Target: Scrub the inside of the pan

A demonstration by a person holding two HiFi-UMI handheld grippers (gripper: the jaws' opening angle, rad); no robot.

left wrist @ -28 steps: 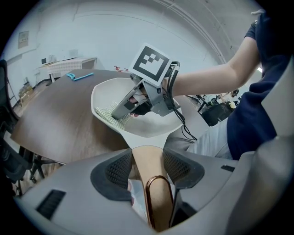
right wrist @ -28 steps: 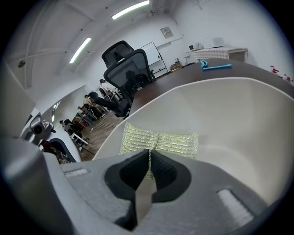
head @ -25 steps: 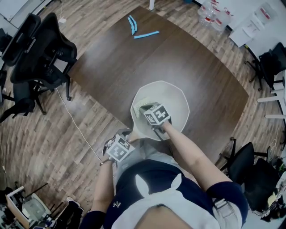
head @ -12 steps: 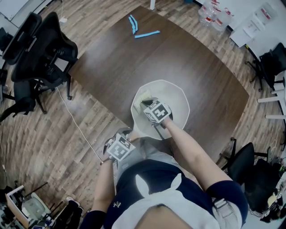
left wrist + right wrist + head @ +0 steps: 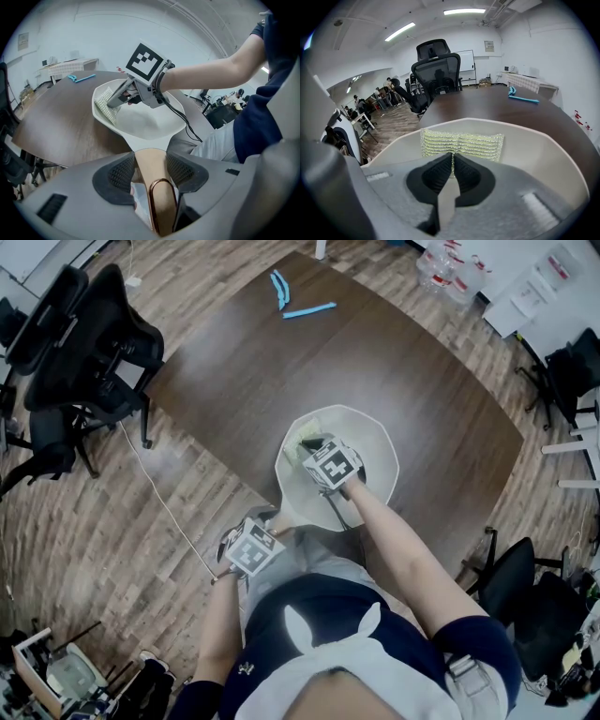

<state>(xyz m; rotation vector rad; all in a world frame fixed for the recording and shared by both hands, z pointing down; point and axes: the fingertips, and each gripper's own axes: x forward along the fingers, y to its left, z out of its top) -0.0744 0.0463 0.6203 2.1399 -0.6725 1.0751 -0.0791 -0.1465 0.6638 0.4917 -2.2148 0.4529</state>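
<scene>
The pan (image 5: 382, 448) sits at the worktop's (image 5: 281, 371) near edge, its handle (image 5: 158, 206) jutting off it, clamped in the left tool (image 5: 150, 165). Inside, against the pan's left wall, the right tool (image 5: 453, 161) pinches a scrubbing pad (image 5: 461, 143). Strips (image 5: 291, 298) lie at the far end.

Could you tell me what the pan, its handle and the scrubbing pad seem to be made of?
Pan: smooth matte cream coating, perhaps ceramic or enamel.
Handle: tan, wood-like, with a copper-coloured hanging loop.
Scrubbing pad: glittery yellow-green woven mesh, probably synthetic.
</scene>
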